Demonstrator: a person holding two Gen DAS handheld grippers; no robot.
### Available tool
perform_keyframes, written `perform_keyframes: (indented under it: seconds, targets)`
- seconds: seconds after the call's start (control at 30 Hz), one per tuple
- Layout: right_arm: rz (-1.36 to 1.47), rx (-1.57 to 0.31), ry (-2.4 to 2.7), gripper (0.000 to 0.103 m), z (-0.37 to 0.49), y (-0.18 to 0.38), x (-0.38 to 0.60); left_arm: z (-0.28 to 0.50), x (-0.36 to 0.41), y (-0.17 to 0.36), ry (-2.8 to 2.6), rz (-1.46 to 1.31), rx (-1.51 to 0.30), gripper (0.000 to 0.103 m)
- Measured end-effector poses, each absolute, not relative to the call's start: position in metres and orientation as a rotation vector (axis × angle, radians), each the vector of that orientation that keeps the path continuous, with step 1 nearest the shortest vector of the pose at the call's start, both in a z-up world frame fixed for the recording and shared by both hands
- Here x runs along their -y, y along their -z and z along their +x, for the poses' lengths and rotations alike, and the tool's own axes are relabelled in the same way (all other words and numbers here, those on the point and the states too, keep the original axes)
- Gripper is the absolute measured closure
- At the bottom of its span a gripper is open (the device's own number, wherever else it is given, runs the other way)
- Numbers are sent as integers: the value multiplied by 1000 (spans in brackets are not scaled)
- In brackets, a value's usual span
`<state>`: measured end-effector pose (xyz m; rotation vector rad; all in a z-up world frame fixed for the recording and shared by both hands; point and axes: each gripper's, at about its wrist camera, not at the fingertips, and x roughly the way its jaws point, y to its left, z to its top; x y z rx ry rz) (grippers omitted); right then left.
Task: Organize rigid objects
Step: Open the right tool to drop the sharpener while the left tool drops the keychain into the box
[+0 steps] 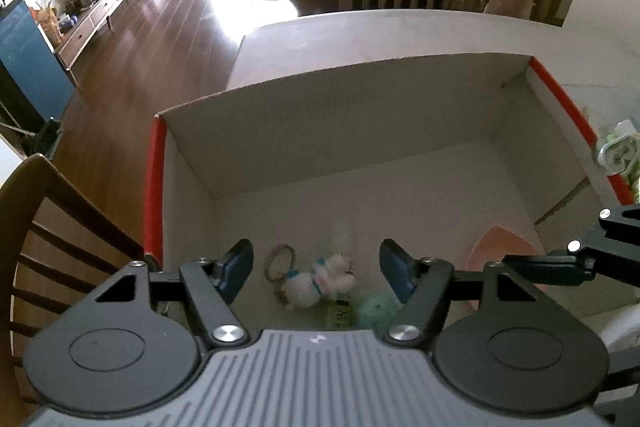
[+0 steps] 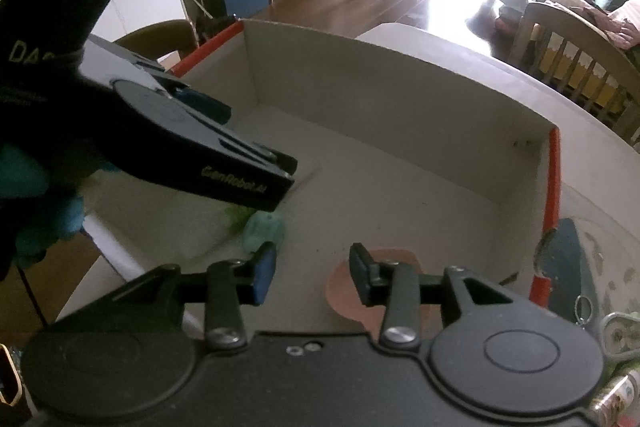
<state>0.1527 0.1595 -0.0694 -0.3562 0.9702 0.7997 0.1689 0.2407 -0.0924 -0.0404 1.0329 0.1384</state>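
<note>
Left wrist view is showing the left gripper [image 1: 316, 273] hanging with jaws parted over the plush keychain [image 1: 316, 281] lying in the box [image 1: 360, 107]; right gripper [image 2: 312, 273] jaws are standing apart, empty; next comes fetching another item

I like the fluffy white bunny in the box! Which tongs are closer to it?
Left. The left tongs hang open right above the bunny keychain; the right tongs hang off to its side, over a pink piece.

Box [image 1: 360, 131] far half bare
</note>
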Motion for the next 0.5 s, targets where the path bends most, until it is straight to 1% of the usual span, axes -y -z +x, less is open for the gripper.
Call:
perform_keyframes:
  seconds: [0.17,0.23,0.5]
  targets:
    - [-326,-949,-793,59,147,59,-149,163,-237,81,-134,-40,-1012,34]
    - [-324,-938,-787,51,146,54,-145,159,-235,76,-135,-38,-1002,34]
    - [-277,-895,-768,49,139,33,-128,147,-229,52,-142,-44,-956,34]
